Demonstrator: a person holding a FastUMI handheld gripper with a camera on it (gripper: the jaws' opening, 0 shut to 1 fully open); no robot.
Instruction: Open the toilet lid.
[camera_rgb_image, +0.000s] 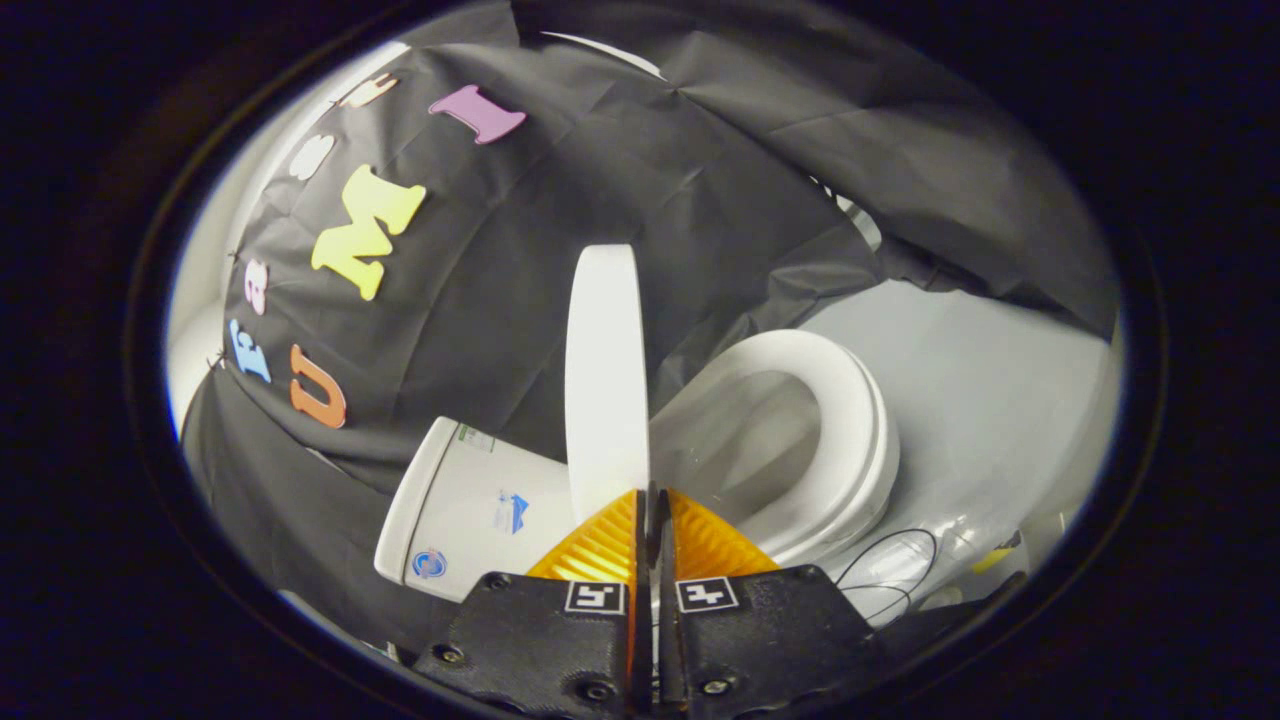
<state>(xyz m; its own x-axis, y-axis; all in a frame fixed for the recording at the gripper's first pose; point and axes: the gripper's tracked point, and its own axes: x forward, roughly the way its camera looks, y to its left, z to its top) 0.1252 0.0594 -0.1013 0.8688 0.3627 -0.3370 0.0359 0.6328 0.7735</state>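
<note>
**Standing lid, fingers drawn together**

Looking along the gripper (652, 505), I see its two fingers brought tight together, only a hairline slit between them, and nothing caught in that slit. Their tips end right at the lower edge of the toilet lid (605, 370), which rises straight ahead of them; whether they actually touch it I cannot tell.

The lid is already up. It stands on edge, seen almost side-on, so it reads as a tall, narrow white oval between the tank (470, 510) and the seat (850, 440). The whole scene is tilted in this view, so the tank lies to one side of the lid, with a few small stickers on its face. On the other side the seat ring lies down on the bowl (740, 450), fully uncovered, and the hollow of the bowl is open to view.

Beyond the toilet hangs the black cloth wall (560, 200) of the booth, creased and draped. Past the seat is a pale grey floor (980, 370), and a thin dark cable (900, 545) curls on it near the foot of the bowl.
</note>
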